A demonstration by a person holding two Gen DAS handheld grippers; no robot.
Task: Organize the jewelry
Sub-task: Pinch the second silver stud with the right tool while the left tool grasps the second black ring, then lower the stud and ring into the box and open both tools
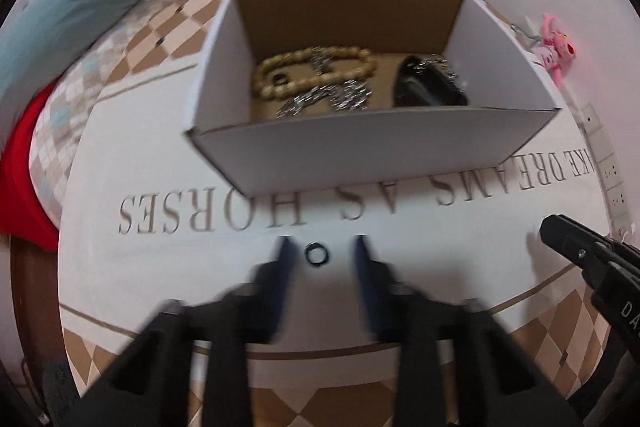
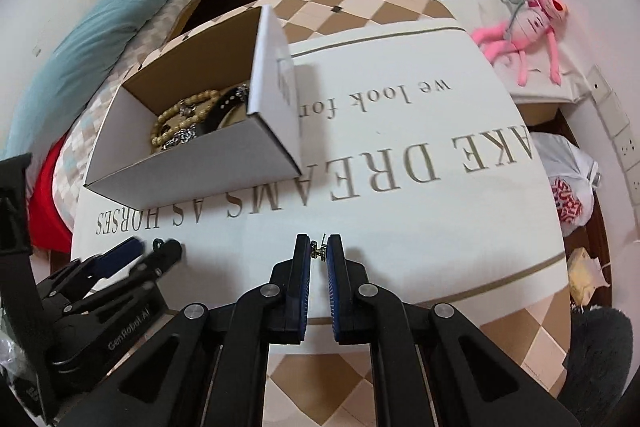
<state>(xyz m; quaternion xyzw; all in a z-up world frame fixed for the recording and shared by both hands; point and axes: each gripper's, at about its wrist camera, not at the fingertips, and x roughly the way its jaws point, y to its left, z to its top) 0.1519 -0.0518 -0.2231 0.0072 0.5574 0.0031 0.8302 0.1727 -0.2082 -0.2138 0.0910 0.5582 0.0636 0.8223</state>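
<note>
Left wrist view: left tool [image 1: 322, 254] open, straddling a black ring [image 1: 317, 254] on the table [image 1: 460, 259] before the box [image 1: 360, 151]. Right tool [image 2: 319, 251] pinches a small earring [image 2: 319, 250]. Risk: closing off-centre could flick the ring away.

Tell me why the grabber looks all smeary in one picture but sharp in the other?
In the left wrist view the left gripper is streaked with motion blur around the black ring; in the right wrist view the right gripper is crisp, pinching a small earring. Both views bend the box like a fishbowl.
</note>
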